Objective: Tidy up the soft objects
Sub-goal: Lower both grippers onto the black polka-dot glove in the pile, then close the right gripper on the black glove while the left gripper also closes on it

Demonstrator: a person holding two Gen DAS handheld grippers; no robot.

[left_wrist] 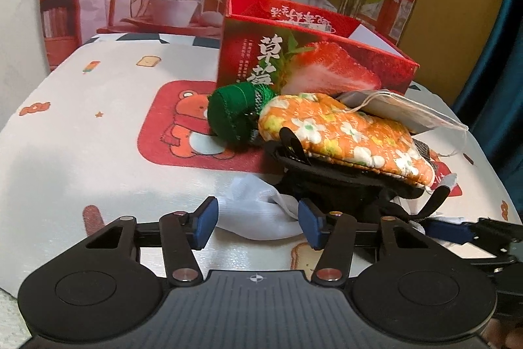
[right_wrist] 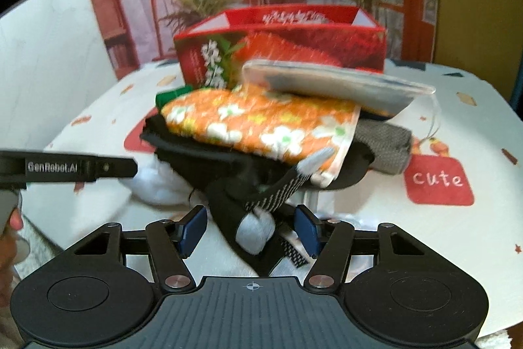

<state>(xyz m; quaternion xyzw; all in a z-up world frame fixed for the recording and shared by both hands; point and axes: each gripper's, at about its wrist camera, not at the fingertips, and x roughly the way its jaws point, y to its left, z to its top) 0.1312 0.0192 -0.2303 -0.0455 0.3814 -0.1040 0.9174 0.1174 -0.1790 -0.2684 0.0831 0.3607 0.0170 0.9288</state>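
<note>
Your soft things sit in one heap on the cartoon-print tablecloth (left_wrist: 81, 152), just in front of the red strawberry box (left_wrist: 313, 61). The orange floral oven mitt (left_wrist: 340, 136) lies on top, with a clear packet (right_wrist: 333, 84) resting on its far end and black fabric (left_wrist: 330, 182) beneath.

Your left gripper (left_wrist: 258, 223) has its jaws spread and empty, with a white cloth (left_wrist: 258, 218) lying between the blue pads. Your right gripper (right_wrist: 251, 228) is also spread, straddling a black glove with a dotted cuff (right_wrist: 258, 201) at the near edge of the heap; its pads look clear of the fabric, though blur makes contact hard to judge.

If you take the glove first, I would close low on the bunched part between the pads, not on the loose cuff, and draw it toward you slowly. It seems to run under the mitt, so a quick pull may drag the mitt and tip the packet off. Steadying the heap with the left gripper may help.

The left view alone shows a green plush piece (left_wrist: 232, 113) at the far left of the heap, against the box. The right view alone shows a grey knit piece (right_wrist: 382, 143) under the mitt's right end, and the box's open top.
</note>
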